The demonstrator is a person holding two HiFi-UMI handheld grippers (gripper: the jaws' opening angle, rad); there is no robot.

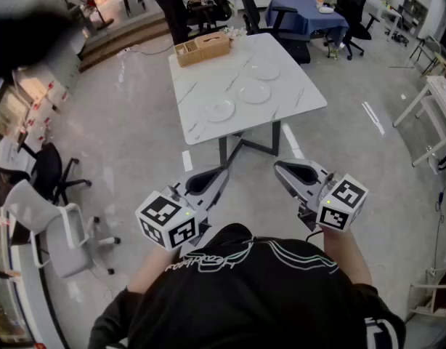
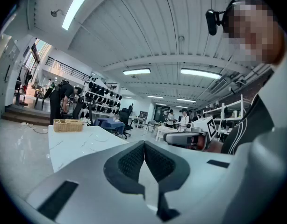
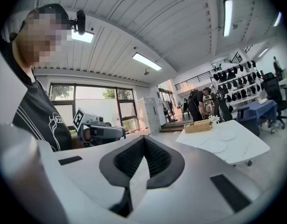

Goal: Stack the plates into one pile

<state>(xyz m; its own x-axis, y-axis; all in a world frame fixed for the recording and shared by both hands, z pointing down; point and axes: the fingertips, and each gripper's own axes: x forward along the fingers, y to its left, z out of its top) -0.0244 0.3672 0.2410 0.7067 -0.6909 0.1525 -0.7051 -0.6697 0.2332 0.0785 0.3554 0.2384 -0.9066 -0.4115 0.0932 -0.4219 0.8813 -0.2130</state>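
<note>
Three clear glass plates lie apart on the white marble table [image 1: 296,104]: a near one [image 1: 219,110], a middle one [image 1: 254,93] and a far one [image 1: 265,71]. Both grippers hang close to my body, well short of the table, pointing toward each other. In the head view the left gripper [image 1: 224,171] and the right gripper [image 1: 279,167] are both shut and hold nothing. The left gripper view shows its own pads [image 2: 134,160] meeting at the tip. In the right gripper view the pads [image 3: 155,155] also meet, with two plates [image 3: 216,147] [image 3: 226,136] far off on the table.
A wicker basket [image 1: 203,49] stands at the table's far left corner. The table rests on a dark metal base [image 1: 241,147]. A grey chair [image 1: 63,231] and a black one [image 1: 49,169] stand to my left on the floor. Other people, desks and chairs are farther back.
</note>
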